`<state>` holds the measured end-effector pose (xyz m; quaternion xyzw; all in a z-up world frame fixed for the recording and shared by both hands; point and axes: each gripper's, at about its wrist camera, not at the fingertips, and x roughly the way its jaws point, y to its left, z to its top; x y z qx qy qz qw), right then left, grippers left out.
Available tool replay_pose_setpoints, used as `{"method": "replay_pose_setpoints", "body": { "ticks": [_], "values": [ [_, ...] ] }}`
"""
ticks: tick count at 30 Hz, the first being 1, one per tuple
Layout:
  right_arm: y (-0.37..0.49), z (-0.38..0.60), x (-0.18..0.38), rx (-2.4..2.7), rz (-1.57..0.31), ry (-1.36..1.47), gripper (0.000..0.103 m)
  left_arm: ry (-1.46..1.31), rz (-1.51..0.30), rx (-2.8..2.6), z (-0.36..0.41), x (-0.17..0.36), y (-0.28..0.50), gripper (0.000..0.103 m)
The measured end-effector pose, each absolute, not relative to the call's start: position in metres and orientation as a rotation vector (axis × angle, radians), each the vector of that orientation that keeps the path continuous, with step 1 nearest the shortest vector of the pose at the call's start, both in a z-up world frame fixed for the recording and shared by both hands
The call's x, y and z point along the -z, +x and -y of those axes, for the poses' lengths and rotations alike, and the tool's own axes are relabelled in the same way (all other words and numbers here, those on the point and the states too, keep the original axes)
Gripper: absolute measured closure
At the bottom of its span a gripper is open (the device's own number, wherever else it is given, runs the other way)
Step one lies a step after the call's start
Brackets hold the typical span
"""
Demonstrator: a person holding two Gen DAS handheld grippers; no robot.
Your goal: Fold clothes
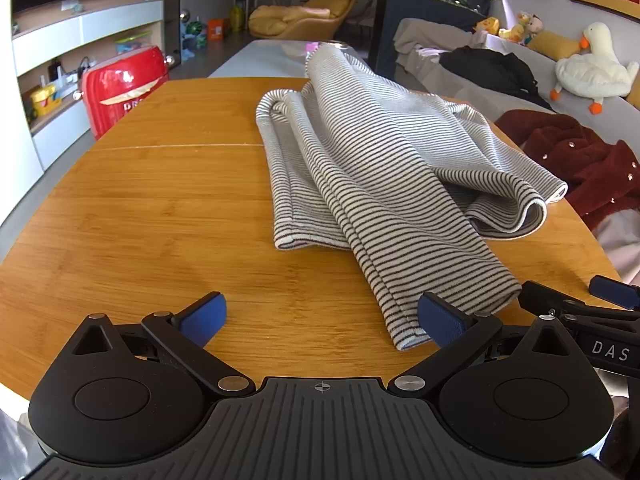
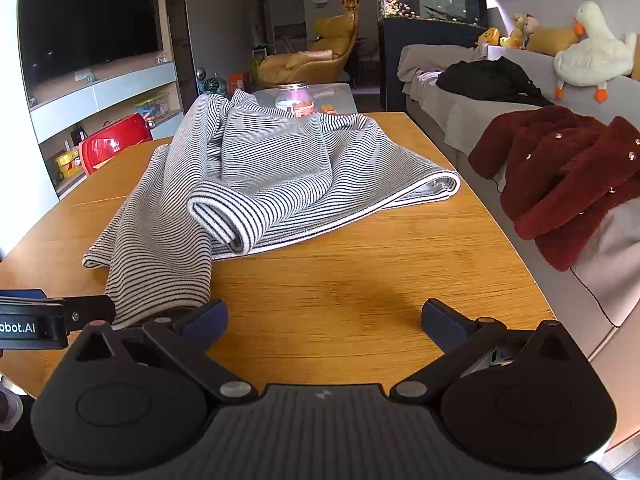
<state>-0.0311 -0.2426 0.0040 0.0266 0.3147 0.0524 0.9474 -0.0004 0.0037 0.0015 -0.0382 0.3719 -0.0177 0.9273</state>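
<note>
Shirt (image 1: 372, 168), striped, lies half-folded on the table (image 1: 160, 208), one long strip trailing toward the near edge w/ its end just beside both tools, prob. so either can pinch it for the next fold. Left gripper (image 1: 322, 316) is spread wide w/ nothing between the pads, its right pad touching or nearly touching the strip end; right gripper (image 2: 324, 320) is also wide and empty, low over bare wood, its left pad beside the same strip. Writing: "DAS" on the right tool as seen from the left cam, "bot.AI" on the left tool as seen from the right cam; letters on the red case (image 1: 120, 88) are cut off, approx. "DR".
</note>
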Motion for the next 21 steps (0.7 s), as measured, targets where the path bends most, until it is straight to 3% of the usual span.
{"method": "replay_pose_setpoints", "body": {
  "ticks": [21],
  "values": [
    [-0.0339, 0.2427, -0.0034, -0.105, -0.633, 0.060, 0.000, -0.070, -0.773, 0.036, -0.0017, -0.0020, 0.0006, 0.000]
  ]
}}
